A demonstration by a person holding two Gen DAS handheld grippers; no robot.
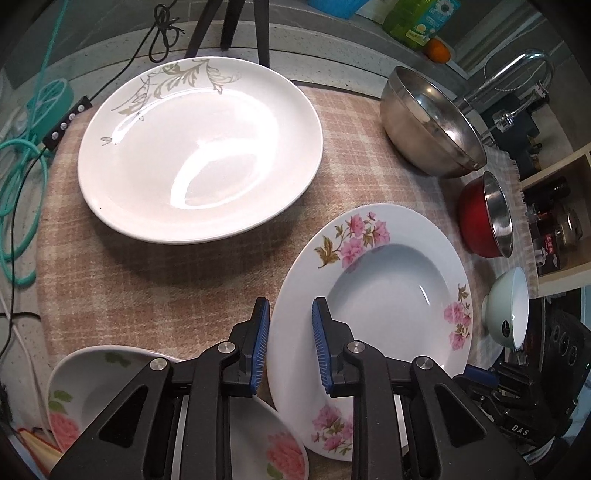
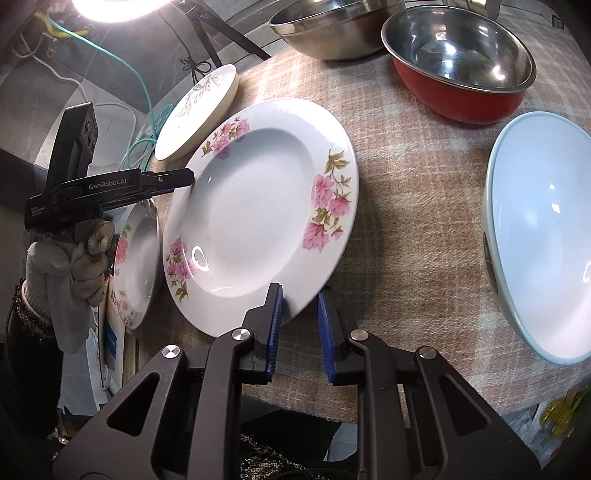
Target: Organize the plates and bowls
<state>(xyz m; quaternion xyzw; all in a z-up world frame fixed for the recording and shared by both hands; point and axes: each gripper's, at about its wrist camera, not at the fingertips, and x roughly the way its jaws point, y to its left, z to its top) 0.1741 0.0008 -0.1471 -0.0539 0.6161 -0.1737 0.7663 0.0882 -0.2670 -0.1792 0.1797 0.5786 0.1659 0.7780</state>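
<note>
A pink-flowered deep plate [image 1: 373, 295] [image 2: 258, 210] lies on the checked cloth. My left gripper [image 1: 290, 336] is open with its jaws astride the plate's left rim; it also shows in the right wrist view [image 2: 181, 179] at that rim. My right gripper [image 2: 300, 314] is open with the plate's near rim between its jaws. A large white plate with a grey leaf pattern [image 1: 199, 147] [image 2: 197, 110] lies beyond. A smaller flowered plate [image 1: 110, 391] [image 2: 135, 258] lies under my left gripper.
A steel bowl [image 1: 432, 118] [image 2: 332, 26], a red bowl with steel inside [image 1: 484, 221] [image 2: 461, 59] and a pale blue bowl [image 1: 509, 306] [image 2: 539, 236] stand to the right. Teal cable [image 1: 22, 184] and a black switch lie left. A shelf with jars [image 1: 554, 229] is far right.
</note>
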